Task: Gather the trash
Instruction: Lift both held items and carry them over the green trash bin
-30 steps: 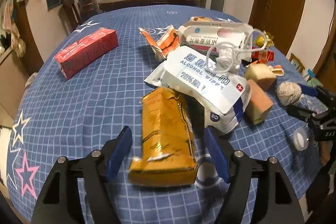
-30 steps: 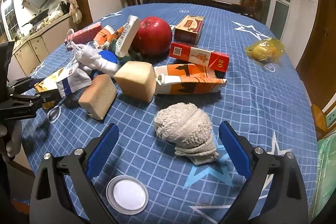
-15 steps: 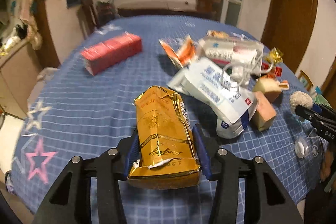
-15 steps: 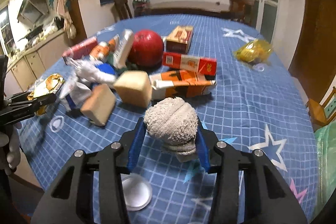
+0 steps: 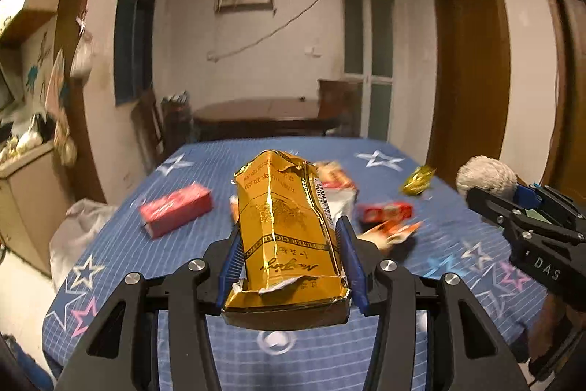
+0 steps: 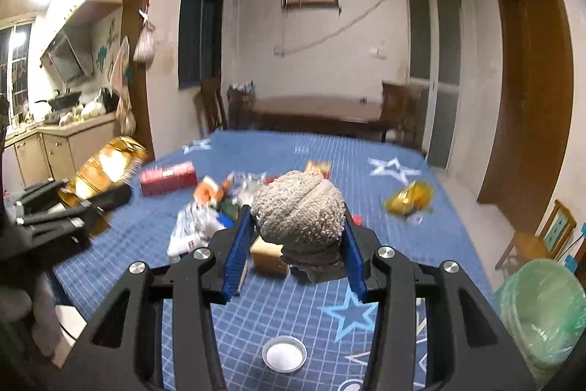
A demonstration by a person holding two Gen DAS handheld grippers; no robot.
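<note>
Both loads have risen clear of the table (image 5: pixel 121 244) since the earlier frames. Left gripper (image 5: pixel 289 266) pinches the gold foil pack (image 5: pixel 285 229) low across its crumpled, light, probably slippery body; right gripper (image 6: pixel 293 244) squeezes the soft knitted ball (image 6: pixel 298 215) at mid-girth. Open air surrounds them; a green-lined bin (image 6: pixel 542 310) waits beyond the table's right edge.
</note>
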